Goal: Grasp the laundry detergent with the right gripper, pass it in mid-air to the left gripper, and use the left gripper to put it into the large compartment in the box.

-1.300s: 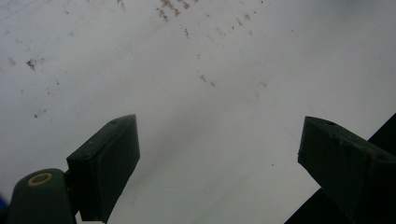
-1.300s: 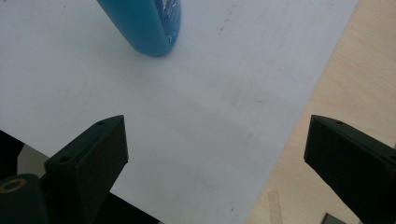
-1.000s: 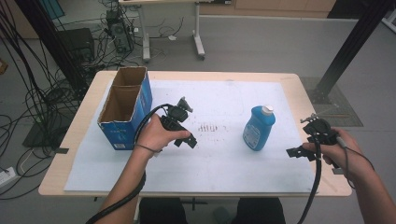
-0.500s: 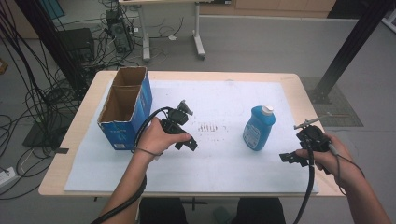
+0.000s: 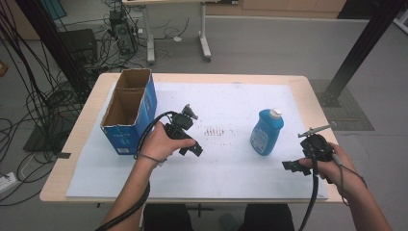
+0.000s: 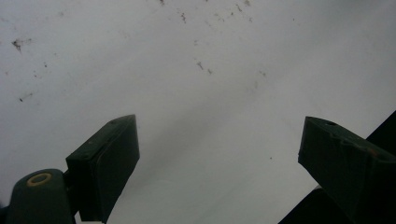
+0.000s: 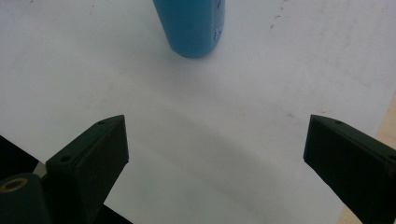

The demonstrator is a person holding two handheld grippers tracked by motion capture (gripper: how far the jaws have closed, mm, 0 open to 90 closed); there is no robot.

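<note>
Right gripper (image 5: 300, 153) is sitting with jaws spread wide, nothing between them, hovering low over the white sheet (image 5: 240, 163) near the table's (image 5: 72, 144) right front edge. In the right gripper view the jaws are pointing at the base of the blue bottle (image 7: 191, 25), which is standing ahead of them, apart, no contact. In the high view the bottle (image 5: 265, 131) is standing upright on the sheet, white cap up, just left of the right gripper.

Left gripper (image 5: 192, 130) is also spread, empty, jaws facing the bare, speckled sheet (image 6: 196, 93). The left hand (image 5: 161, 142) is holding it at mid-table, just right of the open cardboard box (image 5: 129, 113). The box is standing at the sheet's left edge, well apart from the bottle.
</note>
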